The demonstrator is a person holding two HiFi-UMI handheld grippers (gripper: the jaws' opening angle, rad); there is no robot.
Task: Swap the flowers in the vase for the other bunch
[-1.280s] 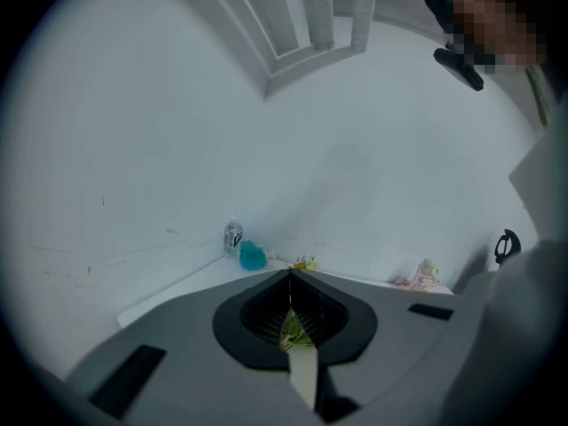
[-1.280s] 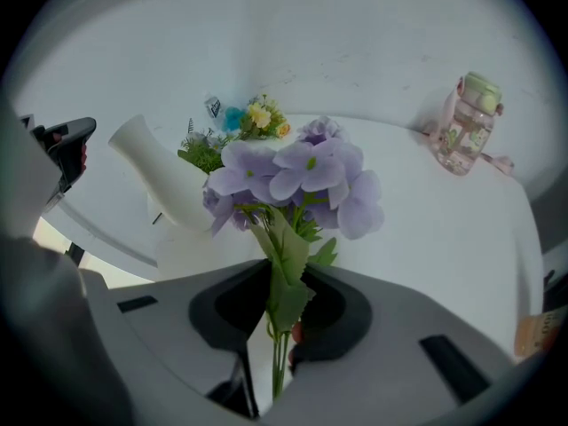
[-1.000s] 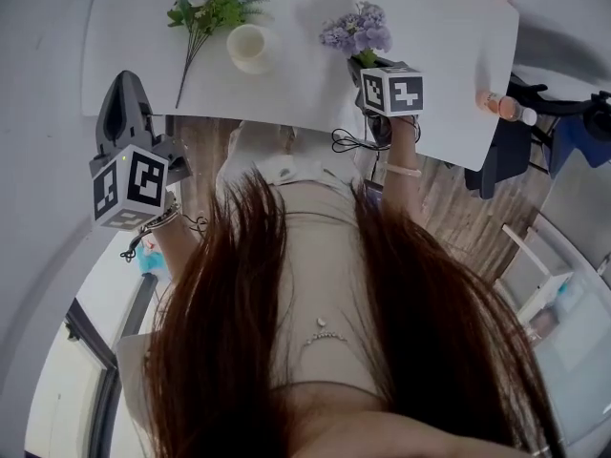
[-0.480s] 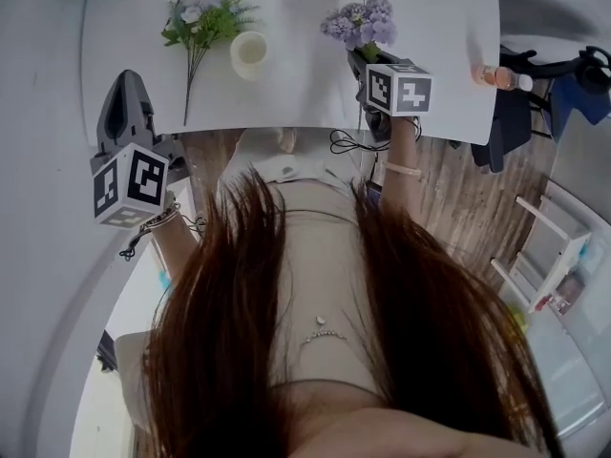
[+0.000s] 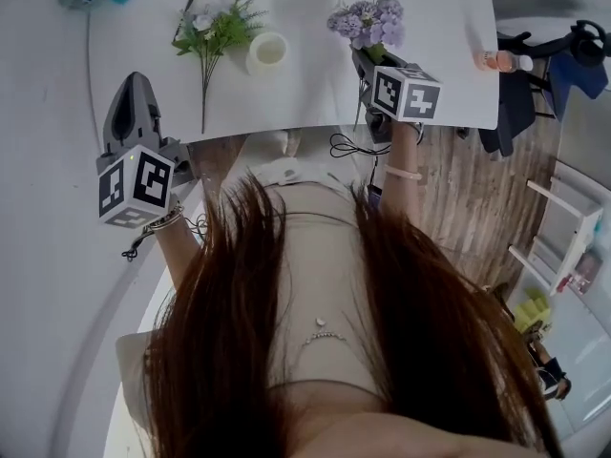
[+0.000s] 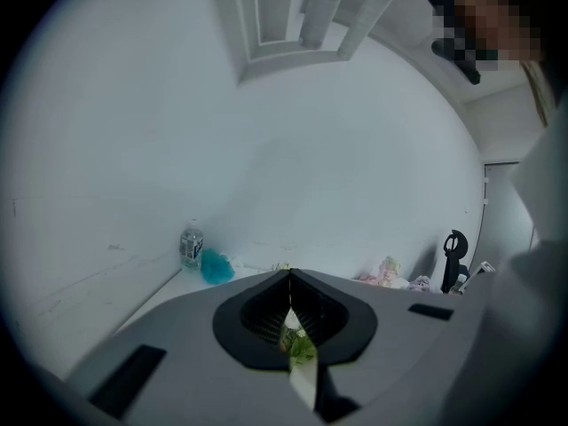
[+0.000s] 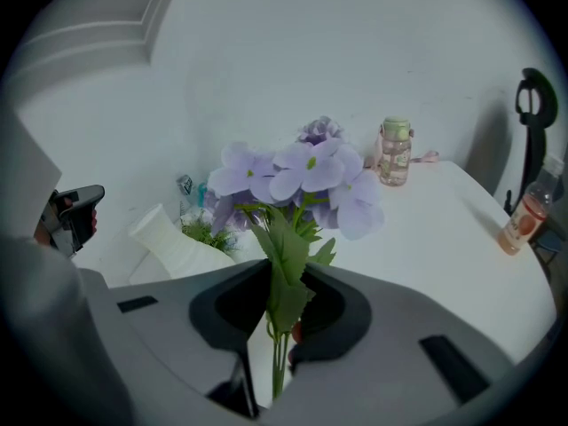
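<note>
My right gripper [image 5: 367, 65] is shut on the stems of a purple flower bunch [image 5: 368, 21] and holds it above the white table [image 5: 315, 93], to the right of the vase. In the right gripper view the green stems [image 7: 278, 344] run between the jaws and the blooms [image 7: 297, 180] stand up ahead. The white vase [image 5: 267, 53] stands with nothing in it, and beside it lies the green and white bunch [image 5: 212, 29]. My left gripper [image 5: 133, 80] is shut on nothing, off the table's front left corner.
An orange bottle [image 5: 504, 61] lies near the table's right edge, and a pink bottle [image 7: 395, 153] stands at the back. At the far left are a water bottle [image 6: 191, 245] and a teal object [image 6: 216, 266]. A dark chair [image 5: 520, 113] stands right of the table.
The right gripper has lifted the purple bunch a little and rolled. The left gripper has shifted slightly. The head view has swung, so the table sits further right.
</note>
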